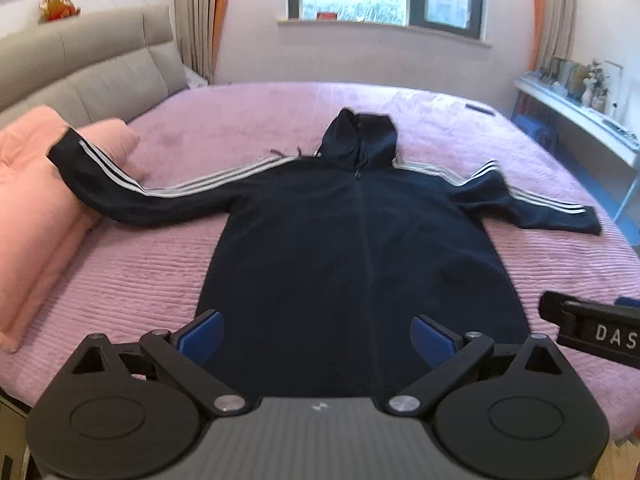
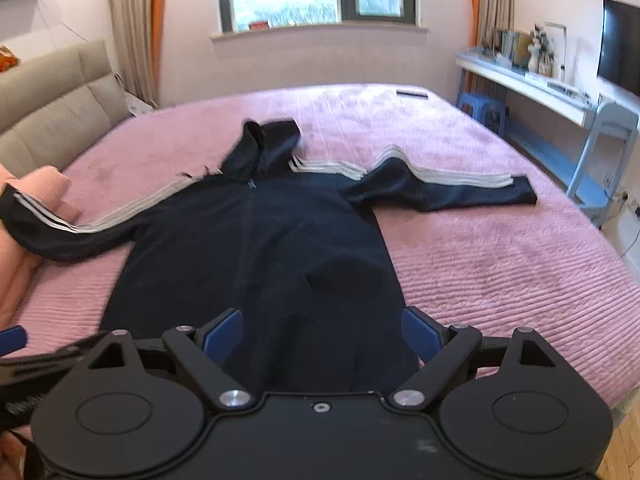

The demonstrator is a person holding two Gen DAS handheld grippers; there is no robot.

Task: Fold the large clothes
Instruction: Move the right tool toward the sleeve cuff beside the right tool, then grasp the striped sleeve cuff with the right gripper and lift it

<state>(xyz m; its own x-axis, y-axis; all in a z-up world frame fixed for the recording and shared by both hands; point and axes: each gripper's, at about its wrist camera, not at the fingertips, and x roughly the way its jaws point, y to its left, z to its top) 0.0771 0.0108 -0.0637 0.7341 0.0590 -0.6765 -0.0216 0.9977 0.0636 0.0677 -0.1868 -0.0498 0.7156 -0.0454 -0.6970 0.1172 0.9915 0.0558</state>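
A dark navy hooded jacket with white sleeve stripes lies flat, front up, on the pink bedspread, hood toward the window. Its left sleeve drapes over a pink pillow; its right sleeve is bent near the bed's right side. My left gripper hovers open above the jacket's hem, nothing between its blue pads. In the right wrist view the same jacket fills the middle, and my right gripper stands open over the hem's right part. The right gripper's body shows at the left view's right edge.
A pink pillow lies at the bed's left against a grey padded headboard. A white shelf-desk with small items, a blue stool and a dark screen stand to the right. A dark flat object lies at the bed's far edge.
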